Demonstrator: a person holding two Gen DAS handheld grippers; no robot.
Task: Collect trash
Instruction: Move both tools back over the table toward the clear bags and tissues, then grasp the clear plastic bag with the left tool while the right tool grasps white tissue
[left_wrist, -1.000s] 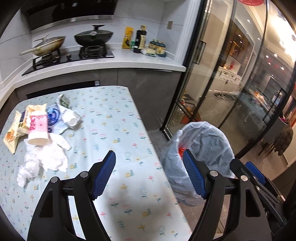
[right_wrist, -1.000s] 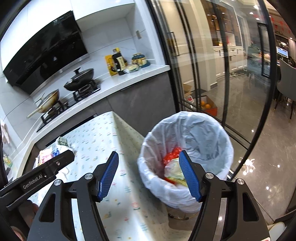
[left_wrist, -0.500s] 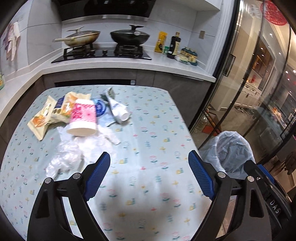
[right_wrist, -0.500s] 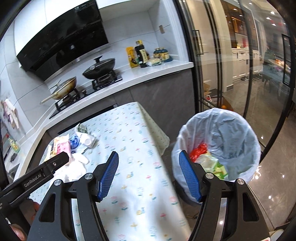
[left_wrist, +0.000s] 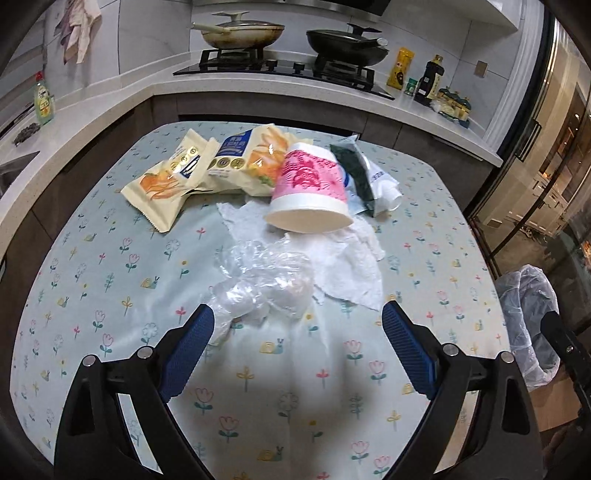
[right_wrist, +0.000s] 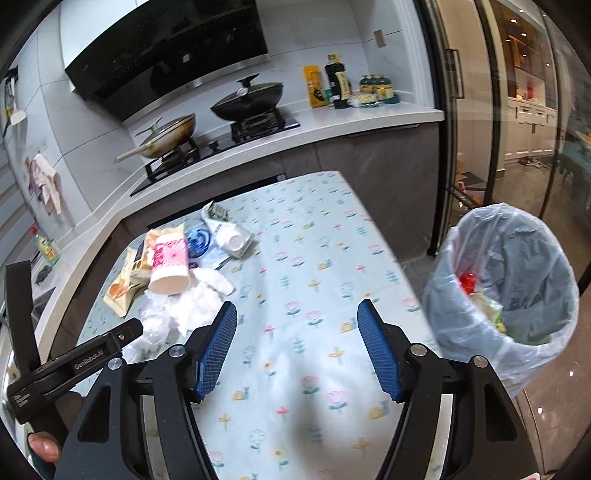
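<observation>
Trash lies on the floral tablecloth (left_wrist: 110, 266): a pink paper cup (left_wrist: 310, 192) on its side, yellow snack bags (left_wrist: 173, 184), white tissue (left_wrist: 351, 258), crumpled clear plastic (left_wrist: 258, 284) and a white tube (left_wrist: 380, 184). My left gripper (left_wrist: 297, 332) is open and empty, just short of the clear plastic, whose edge touches the left pad. My right gripper (right_wrist: 297, 343) is open and empty over the bare cloth; the pile (right_wrist: 173, 266) lies to its left. The lined trash bin (right_wrist: 509, 280), holding trash, stands off the table's right edge.
A counter with a stove, two pans (right_wrist: 247, 101) and bottles (right_wrist: 338, 85) runs behind the table. Glass doors (right_wrist: 480, 110) stand at the right. The left gripper's body (right_wrist: 77, 362) shows at the lower left of the right wrist view.
Both grippers have swung left from the bin toward the table. The left one has closed in on the trash pile; the bin has slid to the right in both views.
</observation>
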